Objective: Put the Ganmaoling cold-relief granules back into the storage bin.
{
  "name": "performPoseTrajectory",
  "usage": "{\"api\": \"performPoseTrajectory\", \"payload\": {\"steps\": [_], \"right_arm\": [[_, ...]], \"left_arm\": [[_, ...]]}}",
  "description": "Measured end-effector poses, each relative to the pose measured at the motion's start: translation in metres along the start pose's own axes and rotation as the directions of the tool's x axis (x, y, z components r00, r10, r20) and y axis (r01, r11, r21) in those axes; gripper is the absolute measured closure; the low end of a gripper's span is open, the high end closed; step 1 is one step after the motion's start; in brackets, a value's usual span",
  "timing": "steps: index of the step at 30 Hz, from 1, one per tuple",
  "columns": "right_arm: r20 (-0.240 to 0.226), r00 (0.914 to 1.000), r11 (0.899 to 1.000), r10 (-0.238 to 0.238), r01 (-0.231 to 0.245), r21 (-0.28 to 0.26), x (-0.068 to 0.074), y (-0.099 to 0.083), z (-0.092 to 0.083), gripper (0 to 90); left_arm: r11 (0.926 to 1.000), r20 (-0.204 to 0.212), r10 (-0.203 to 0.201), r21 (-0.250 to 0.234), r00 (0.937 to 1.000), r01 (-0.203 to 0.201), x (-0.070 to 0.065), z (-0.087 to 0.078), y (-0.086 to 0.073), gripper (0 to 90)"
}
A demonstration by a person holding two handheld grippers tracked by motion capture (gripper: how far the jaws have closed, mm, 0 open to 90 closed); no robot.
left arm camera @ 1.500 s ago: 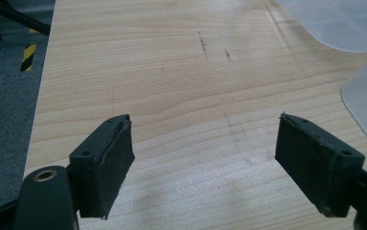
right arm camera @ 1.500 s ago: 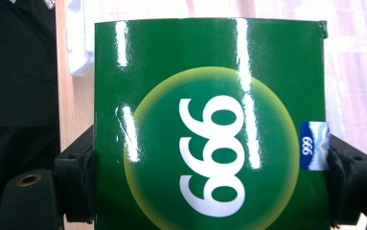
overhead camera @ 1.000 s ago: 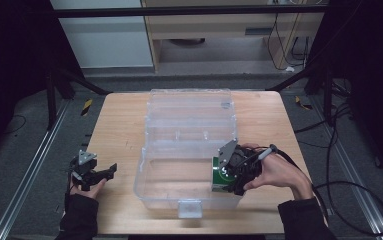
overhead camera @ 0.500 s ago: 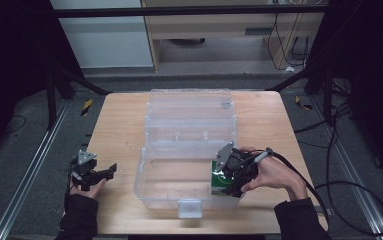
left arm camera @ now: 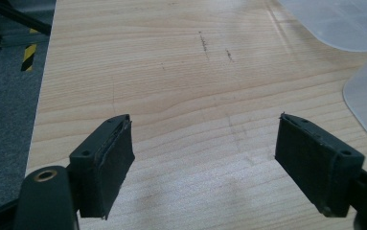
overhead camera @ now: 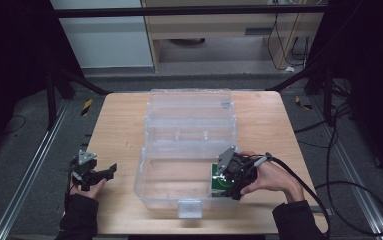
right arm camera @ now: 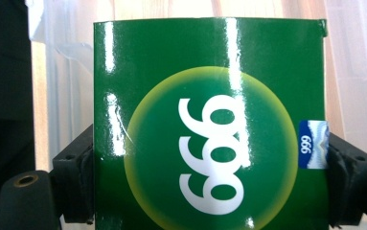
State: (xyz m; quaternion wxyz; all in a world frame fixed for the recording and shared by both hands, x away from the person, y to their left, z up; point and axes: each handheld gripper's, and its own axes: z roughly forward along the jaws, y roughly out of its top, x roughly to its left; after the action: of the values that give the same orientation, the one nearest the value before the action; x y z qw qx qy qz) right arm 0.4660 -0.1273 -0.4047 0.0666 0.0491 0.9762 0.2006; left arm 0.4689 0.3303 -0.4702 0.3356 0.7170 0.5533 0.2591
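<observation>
I see a glossy green box clamped between the two black jaws of my right gripper, one jaw pressed to each side of it. In the high view the green box sits low inside the near right corner of a clear plastic bin, with the gripper reaching in over the bin's right wall. On the box face a yellow-rimmed green circle carries white numerals reading "999", seen rotated; a small blue and white sticker at its right edge repeats "999". The bin stands mid-tabletop, its clear lid open behind it. My left gripper rests at the tabletop's near left edge, jaws spread wide over bare wood, holding nothing.
</observation>
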Motion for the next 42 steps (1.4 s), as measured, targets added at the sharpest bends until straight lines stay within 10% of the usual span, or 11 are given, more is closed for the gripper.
{"api": "performPoseTrajectory", "payload": {"steps": [9,19,25,31,35,37,42], "right_arm": [[0.002,0.9998,0.999,0.018,-0.018,0.035,-0.001,0.000,0.004,12.2],[0.058,0.9954,0.994,0.077,-0.072,-0.084,0.002,-0.007,-0.032,12.8],[0.134,0.9718,0.961,0.194,-0.161,-0.225,0.006,-0.024,-0.061,8.3],[0.229,0.8908,0.883,0.393,-0.296,-0.363,0.008,-0.055,-0.073,4.7],[0.266,0.7981,0.800,0.541,-0.390,-0.456,0.011,-0.084,-0.067,4.3],[0.268,0.7346,0.741,0.623,-0.446,-0.502,0.011,-0.100,-0.059,4.4],[0.272,0.6651,0.683,0.695,-0.494,-0.538,0.012,-0.126,-0.039,5.0]], "left_arm": [[1.0000,0.001,0.001,0.001,1.0000,-0.001,0.000,0.000,0.000,19.9],[1.0000,0.000,0.003,0.003,1.0000,-0.003,0.000,0.000,0.000,19.9],[1.0000,0.002,0.001,0.002,1.0000,-0.001,-0.001,0.000,0.000,20.1],[1.0000,0.004,0.001,0.000,1.0000,-0.001,-0.001,-0.001,0.000,20.7],[1.0000,0.006,0.002,0.003,1.0000,-0.002,-0.001,0.000,0.000,21.3],[1.0000,0.007,0.003,0.004,1.0000,-0.003,-0.001,0.000,0.000,21.7],[1.0000,0.010,0.004,0.007,0.9999,-0.004,-0.001,0.000,-0.001,22.9]]}}
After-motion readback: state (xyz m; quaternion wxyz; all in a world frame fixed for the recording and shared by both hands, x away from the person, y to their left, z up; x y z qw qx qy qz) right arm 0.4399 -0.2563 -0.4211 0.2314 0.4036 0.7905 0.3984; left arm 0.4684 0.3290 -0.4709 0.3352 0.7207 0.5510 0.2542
